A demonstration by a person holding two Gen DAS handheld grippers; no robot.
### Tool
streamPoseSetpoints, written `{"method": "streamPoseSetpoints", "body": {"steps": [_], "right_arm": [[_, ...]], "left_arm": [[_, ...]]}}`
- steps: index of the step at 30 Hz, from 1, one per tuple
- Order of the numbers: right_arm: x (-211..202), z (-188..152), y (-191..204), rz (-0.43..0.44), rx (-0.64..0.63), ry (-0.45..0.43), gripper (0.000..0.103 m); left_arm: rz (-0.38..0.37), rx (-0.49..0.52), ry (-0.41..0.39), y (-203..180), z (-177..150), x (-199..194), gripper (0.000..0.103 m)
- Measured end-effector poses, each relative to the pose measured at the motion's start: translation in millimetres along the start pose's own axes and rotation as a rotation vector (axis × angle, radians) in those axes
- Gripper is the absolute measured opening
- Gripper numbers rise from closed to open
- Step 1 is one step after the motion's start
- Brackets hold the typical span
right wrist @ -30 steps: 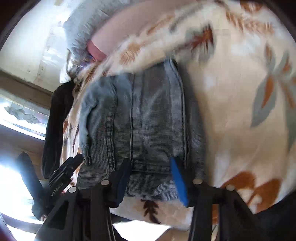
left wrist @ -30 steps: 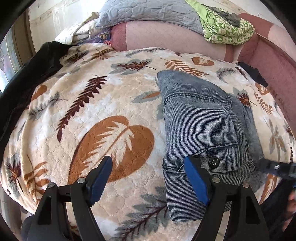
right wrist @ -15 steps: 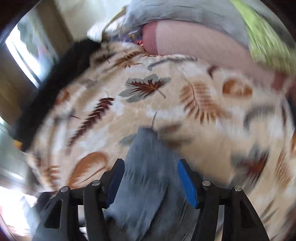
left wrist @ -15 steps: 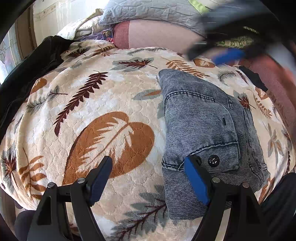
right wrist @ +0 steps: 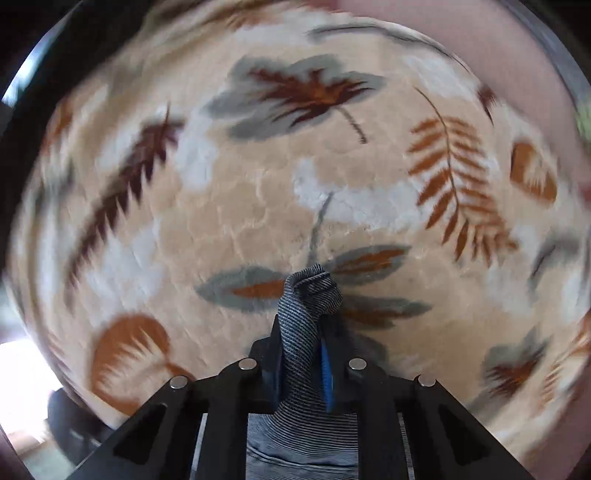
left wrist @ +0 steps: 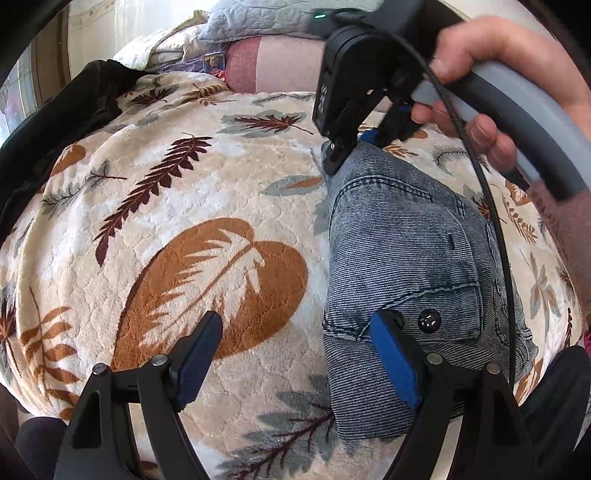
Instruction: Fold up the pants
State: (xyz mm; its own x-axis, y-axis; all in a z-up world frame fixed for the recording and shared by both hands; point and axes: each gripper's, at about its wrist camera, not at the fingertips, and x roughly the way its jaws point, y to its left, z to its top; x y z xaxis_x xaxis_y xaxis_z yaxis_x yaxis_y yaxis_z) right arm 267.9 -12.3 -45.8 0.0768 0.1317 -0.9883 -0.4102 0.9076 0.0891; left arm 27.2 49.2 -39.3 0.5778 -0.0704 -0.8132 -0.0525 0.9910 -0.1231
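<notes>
Folded blue-grey denim pants (left wrist: 406,251) lie on the right half of a leaf-print blanket (left wrist: 184,184), with a black button (left wrist: 428,319) near their front edge. My left gripper (left wrist: 297,325) is open above the blanket, its right finger over the pants' near left corner. My right gripper (left wrist: 351,151), held by a hand (left wrist: 476,74), points down at the pants' far left corner. Its jaws are closing on that corner. In the right wrist view a bunched fold of denim (right wrist: 310,295) is pinched between the pads of the right gripper (right wrist: 301,325).
A black garment (left wrist: 44,129) drapes along the blanket's left edge. A pink bolster (left wrist: 280,62) and grey quilted pillows (left wrist: 258,22) lie across the far side. A black cable (left wrist: 495,229) from the right gripper hangs over the pants.
My right gripper swung from the pants' near side to their far left corner and closed on the denim there. The left gripper stayed in place, open.
</notes>
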Motion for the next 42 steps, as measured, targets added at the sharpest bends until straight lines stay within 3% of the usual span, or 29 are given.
{"method": "streamPoseSetpoints", "body": {"steps": [2,3,4,5,8,11,12,14,16,21,24,27,28,35,37,39,40,42], "right_arm": [[-11.7,-6.4,-27.0,0.078,0.147,-0.089,0.02],[-21.2,-13.3,-41.7,0.062,0.215,-0.154,0.027],[-29.8,-19.5,-48.4,0.017,0.238,-0.208,0.031],[-40.8,-29.5,-52.8,-0.018,0.243,-0.267,0.045],[-64.3,-61.7,-55.1,0.03,0.19,-0.329,0.048],[-72.6,-100.7,-48.6,0.125,0.136,-0.335,0.048],[-67.6,-115.6,-48.4,0.139,0.109,-0.322,0.053],[-45.9,-124.5,-44.5,0.084,0.072,-0.275,0.059],[-24.5,-131.7,-52.7,0.081,0.092,-0.241,0.057],[-71.1,-163.8,-44.6,0.161,0.108,-0.411,0.059],[-71.5,-188.6,-51.8,0.175,0.144,-0.436,0.062],[-33.2,-198.6,-66.1,0.123,0.174,-0.34,0.063],[-26.7,-203.5,-69.5,0.144,0.175,-0.33,0.063],[-64.8,-230.9,-65.1,0.129,0.181,-0.483,0.066],[-44.9,-232.3,-69.8,0.078,0.182,-0.447,0.078],[-18.4,-232.9,-72.8,0.066,0.173,-0.363,0.08],[-22.8,-237.1,-73.4,0.07,0.162,-0.403,0.081],[-37.1,-239.5,-79.6,0.144,0.186,-0.402,0.081]], "left_arm": [[-0.001,-0.002,-0.005,0.4,-0.9,-0.8,0.083],[-0.001,-0.005,-0.003,0.5,-1.0,-0.8,0.083],[0.0,-0.008,0.0,0.3,-0.9,-1.0,0.083],[0.003,-0.011,0.003,0.1,-1.0,-1.4,0.083],[0.016,-0.013,0.004,-1.0,-1.9,-2.2,0.083],[0.013,-0.026,0.01,0.7,-1.7,-1.0,0.083],[0.009,-0.031,0.013,1.6,-1.7,-0.7,0.083],[0.009,-0.036,0.018,2.2,-1.6,-0.4,0.083],[0.005,-0.038,0.025,1.0,-1.2,-0.8,0.083],[0.019,-0.035,0.034,0.3,-1.4,-4.4,0.083],[0.018,-0.047,0.034,0.6,-2.7,-5.6,0.083],[0.023,-0.044,0.036,-0.2,-2.4,-6.3,0.083],[0.021,-0.039,0.038,-1.1,-1.9,-6.5,0.083],[0.047,-0.019,0.04,-4.3,0.9,-9.6,0.083],[0.049,-0.019,0.041,-5.0,0.8,-9.3,0.083],[0.049,-0.017,0.044,-5.7,1.2,-8.4,0.083],[0.047,-0.015,0.048,-6.3,1.7,-8.2,0.083],[0.041,-0.005,0.045,-4.4,4.7,-11.4,0.083]]}}
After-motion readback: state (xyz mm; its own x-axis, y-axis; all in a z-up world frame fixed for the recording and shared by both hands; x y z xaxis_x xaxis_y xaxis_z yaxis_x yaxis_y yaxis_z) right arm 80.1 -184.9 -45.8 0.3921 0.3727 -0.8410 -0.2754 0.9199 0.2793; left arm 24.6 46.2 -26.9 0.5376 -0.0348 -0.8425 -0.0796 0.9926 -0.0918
